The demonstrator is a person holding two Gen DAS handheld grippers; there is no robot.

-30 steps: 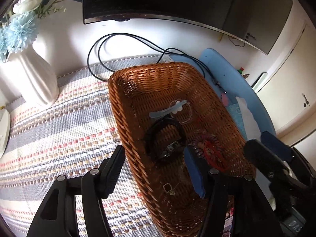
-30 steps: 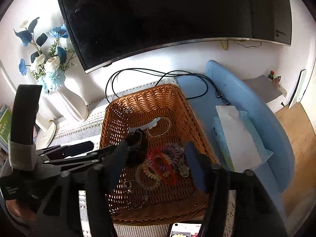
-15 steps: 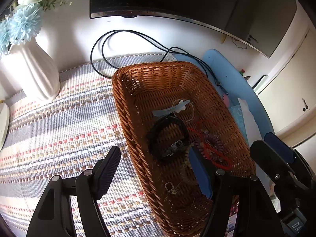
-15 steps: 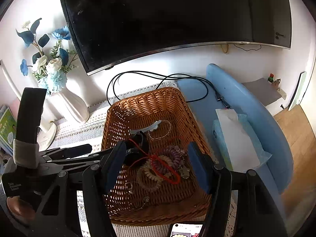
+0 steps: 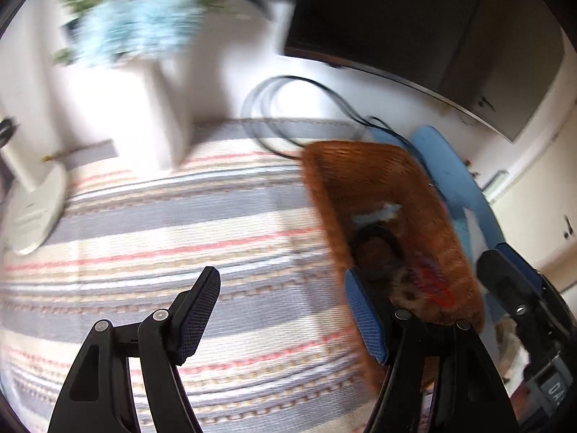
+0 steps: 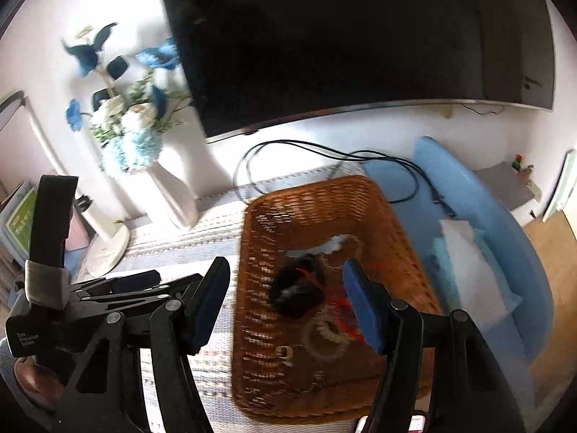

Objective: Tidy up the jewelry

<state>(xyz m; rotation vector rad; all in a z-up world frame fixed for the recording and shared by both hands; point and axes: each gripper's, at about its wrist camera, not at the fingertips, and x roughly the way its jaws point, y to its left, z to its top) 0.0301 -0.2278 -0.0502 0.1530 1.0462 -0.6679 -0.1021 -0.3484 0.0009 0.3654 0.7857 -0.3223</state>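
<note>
A brown wicker basket [image 5: 360,166] [image 6: 310,195] stands on a striped mat [image 5: 180,223] and holds jewelry. In it lie a black bracelet [image 5: 375,238] [image 6: 295,292], a white hair clip [image 5: 378,213] [image 6: 331,243], a red coil [image 5: 432,285] and a beige coil ring [image 6: 324,335]. My left gripper [image 5: 279,288] hangs open over the mat, left of the basket, with nothing between its fingers. My right gripper [image 6: 286,278] stands open above the basket's left side, over the black bracelet and apart from it. Both views are blurred.
A white vase with blue flowers [image 6: 169,198] stands at the back left beside a white round base [image 6: 108,252]. A dark screen [image 6: 342,36] hangs behind, with a black cable [image 6: 288,148] under it. Right of the basket is a blue seat [image 6: 487,216] with a white tissue [image 6: 465,252].
Both grippers have swung left. My left gripper, which straddled the basket's left wall, is now over the mat. The basket sits further right in both views.
</note>
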